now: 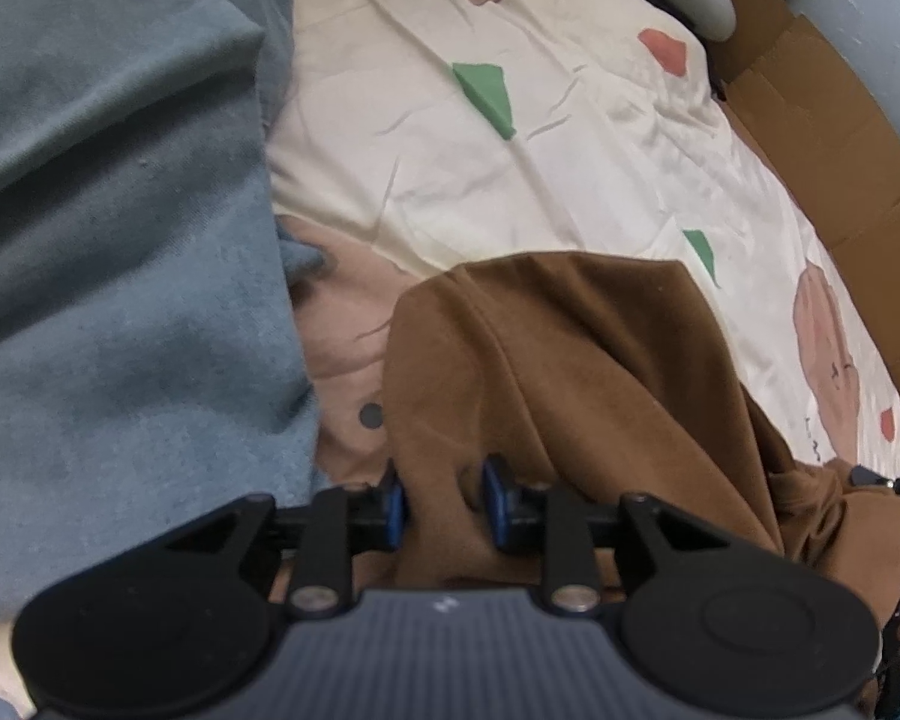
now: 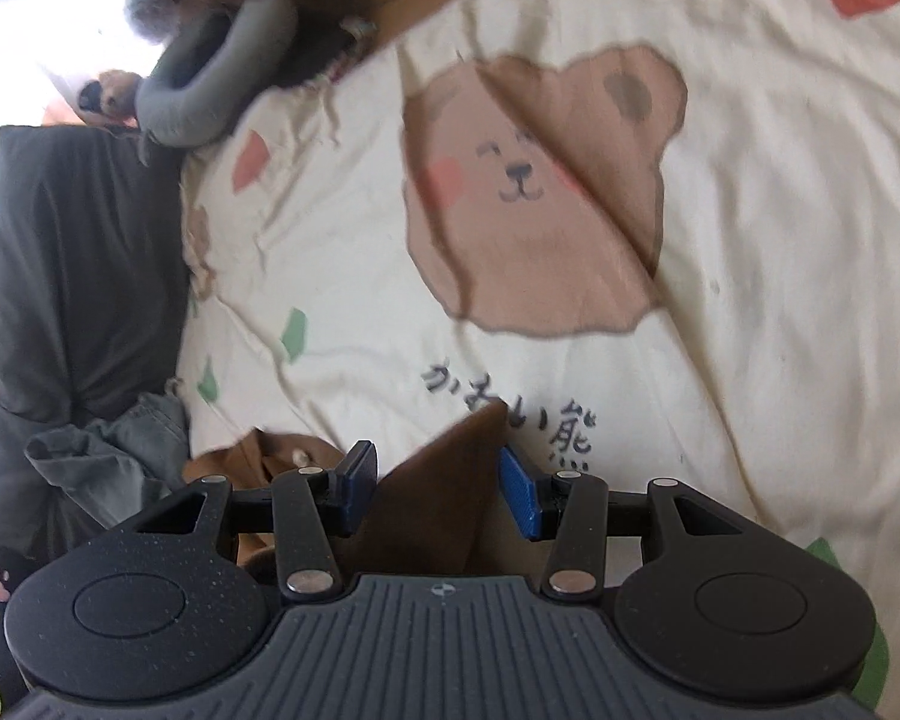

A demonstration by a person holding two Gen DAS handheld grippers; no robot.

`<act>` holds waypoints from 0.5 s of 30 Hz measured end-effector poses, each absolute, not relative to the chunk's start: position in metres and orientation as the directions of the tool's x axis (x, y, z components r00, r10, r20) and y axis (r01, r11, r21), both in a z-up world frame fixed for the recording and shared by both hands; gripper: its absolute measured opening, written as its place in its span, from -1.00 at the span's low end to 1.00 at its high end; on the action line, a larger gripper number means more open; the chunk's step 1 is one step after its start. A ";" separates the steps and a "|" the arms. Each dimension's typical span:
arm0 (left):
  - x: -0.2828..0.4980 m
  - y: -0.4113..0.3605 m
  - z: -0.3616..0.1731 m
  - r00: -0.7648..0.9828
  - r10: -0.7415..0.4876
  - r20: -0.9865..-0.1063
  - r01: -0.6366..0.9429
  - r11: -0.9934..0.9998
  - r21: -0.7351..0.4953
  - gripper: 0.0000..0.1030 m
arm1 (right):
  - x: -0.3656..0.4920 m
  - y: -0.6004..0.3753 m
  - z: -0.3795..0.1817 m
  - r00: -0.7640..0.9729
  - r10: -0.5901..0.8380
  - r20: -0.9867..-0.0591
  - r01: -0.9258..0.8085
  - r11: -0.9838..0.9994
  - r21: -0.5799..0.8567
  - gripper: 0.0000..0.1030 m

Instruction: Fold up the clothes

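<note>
The brown garment point(image 1: 570, 372) lies crumpled on the bear-print bedsheet point(image 1: 510, 168), at 6 o'clock in the left view; the left tool point(image 1: 441, 504) pinches a fold of it; the right tool point(image 2: 438, 489) stands spread around a brown corner; a blue-grey garment point(image 1: 120, 240) lies at 9 o'clock.

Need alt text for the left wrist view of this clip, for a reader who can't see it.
The left claw, its blue pads set apart, has a fold of brown fleece garment between them on a cream bedsheet printed with bears and green and red shapes. A blue-grey knit garment fills the left side; brown cardboard lies at right.
</note>
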State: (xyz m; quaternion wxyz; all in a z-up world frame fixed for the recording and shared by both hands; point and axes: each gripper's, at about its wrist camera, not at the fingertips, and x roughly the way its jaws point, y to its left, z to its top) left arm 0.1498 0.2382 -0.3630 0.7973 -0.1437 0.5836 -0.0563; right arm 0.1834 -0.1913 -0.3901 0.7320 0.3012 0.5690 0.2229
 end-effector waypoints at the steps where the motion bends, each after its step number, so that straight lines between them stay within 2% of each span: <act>1: 0.150 0.237 -0.365 0.309 -0.255 -0.916 -0.075 0.954 -0.290 -0.44 | 0.183 -0.189 -0.393 0.243 0.672 -0.700 0.016 0.719 0.695 0.01; 10: 0.149 0.226 -0.378 0.288 -0.226 -0.931 -0.031 0.969 -0.245 -0.42 | 0.179 -0.171 -0.410 0.146 0.734 -0.663 -0.031 0.673 0.739 -0.02; 11: 0.149 0.226 -0.377 0.288 -0.231 -0.930 -0.025 0.968 -0.248 -0.48 | 0.178 -0.171 -0.408 0.144 0.741 -0.656 -0.042 0.667 0.744 -0.15; 12: 0.149 0.225 -0.375 0.287 -0.235 -0.928 -0.018 0.968 -0.251 -0.67 | 0.177 -0.170 -0.407 0.142 0.747 -0.649 -0.055 0.661 0.749 -0.26; 13: 0.149 0.225 -0.374 0.287 -0.240 -0.927 -0.012 0.967 -0.254 -0.81 | 0.176 -0.169 -0.405 0.141 0.753 -0.642 -0.069 0.655 0.753 -0.52; 14: 0.148 0.223 -0.372 0.285 -0.240 -0.928 -0.002 0.968 -0.251 -0.82 | 0.175 -0.170 -0.402 0.147 0.751 -0.644 -0.082 0.658 0.748 -0.72; 15: 0.148 0.222 -0.368 0.291 -0.234 -0.928 0.009 0.970 -0.242 -0.85 | 0.175 -0.172 -0.399 0.155 0.746 -0.648 -0.095 0.664 0.741 -0.79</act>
